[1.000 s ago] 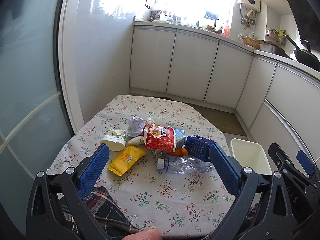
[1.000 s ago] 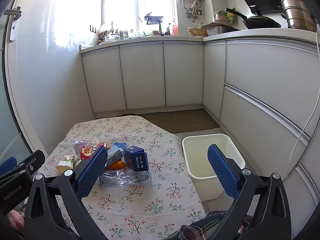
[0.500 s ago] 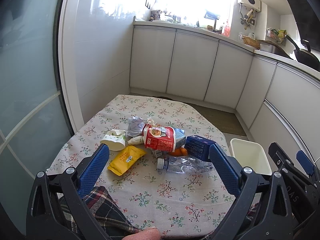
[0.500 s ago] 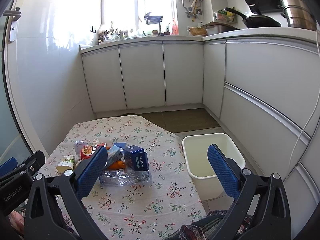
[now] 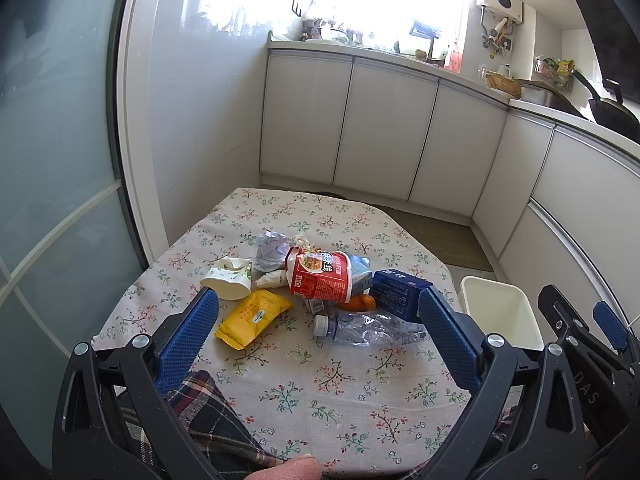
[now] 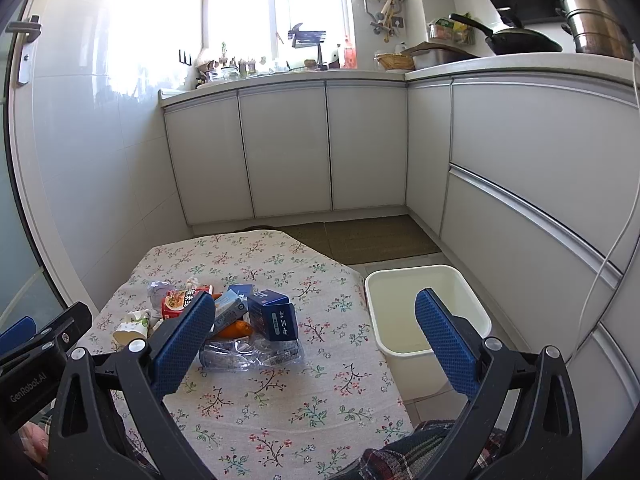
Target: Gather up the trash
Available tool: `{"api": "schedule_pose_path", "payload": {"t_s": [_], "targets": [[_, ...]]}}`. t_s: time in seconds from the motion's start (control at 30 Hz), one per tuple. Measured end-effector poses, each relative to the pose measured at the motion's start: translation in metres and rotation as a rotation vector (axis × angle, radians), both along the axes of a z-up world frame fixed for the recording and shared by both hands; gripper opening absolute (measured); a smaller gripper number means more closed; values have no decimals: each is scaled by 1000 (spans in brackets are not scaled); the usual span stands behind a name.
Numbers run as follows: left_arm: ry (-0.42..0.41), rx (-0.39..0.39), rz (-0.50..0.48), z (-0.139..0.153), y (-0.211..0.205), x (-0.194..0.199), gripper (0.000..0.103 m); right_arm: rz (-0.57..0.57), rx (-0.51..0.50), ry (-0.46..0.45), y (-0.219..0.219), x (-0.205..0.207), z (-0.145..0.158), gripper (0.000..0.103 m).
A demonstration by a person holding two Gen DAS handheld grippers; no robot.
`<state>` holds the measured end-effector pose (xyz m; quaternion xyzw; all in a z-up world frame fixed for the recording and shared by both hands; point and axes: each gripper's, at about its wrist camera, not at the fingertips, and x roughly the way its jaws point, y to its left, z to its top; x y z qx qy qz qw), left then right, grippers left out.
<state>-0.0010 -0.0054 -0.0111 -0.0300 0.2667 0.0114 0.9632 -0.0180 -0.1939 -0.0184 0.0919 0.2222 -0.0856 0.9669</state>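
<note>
Both hand-held grippers, left (image 5: 318,334) and right (image 6: 314,334), spread wide above trash pile (image 5: 320,280); white bin (image 6: 428,308) beside table (image 6: 280,412).

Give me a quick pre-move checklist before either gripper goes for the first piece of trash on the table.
1. Left gripper open and holding nothing: ok.
2. Right gripper open and holding nothing: ok.
3. White bin in place on the floor beside the table, nothing seen in it: ok.
4. Crushed clear bottle at the near edge of the pile, nothing lying on top of it: ok.
5. Blue box free to lift alone: not ok, it rests against the bottle and the orange piece.
6. Bottle cap screwed tight: cannot tell.
</note>
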Motion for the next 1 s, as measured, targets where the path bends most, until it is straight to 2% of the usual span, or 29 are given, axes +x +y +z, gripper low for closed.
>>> {"api": "schedule_pose_path", "payload": {"t_s": [0.4,0.47,0.6,0.63,0.7,0.8,0.9,1.0], "targets": [[41,-26,7,-5,4,2,96,1,-1,14,1,0,0,97],[59,-17,12,-6,5,3,96,4,-2,26,1,1,0,97],[146,7,29,-7,6,14,96,18,4,54,0,7,2,97],[187,8,36,-6,8,19,96,20,0,61,-1,9,3,97],[213,-5,49,-4,16,34,96,23,-2,75,-4,18,7,97],[210,-46,68,-4,32,56,96,22,-21,83,-8,38,12,97],[227,-51,85,-7,44,84,96,24,-49,122,-9,69,14,97],[255,-79,91,-11,53,118,96,64,-47,193,-8,106,6,97]]}}
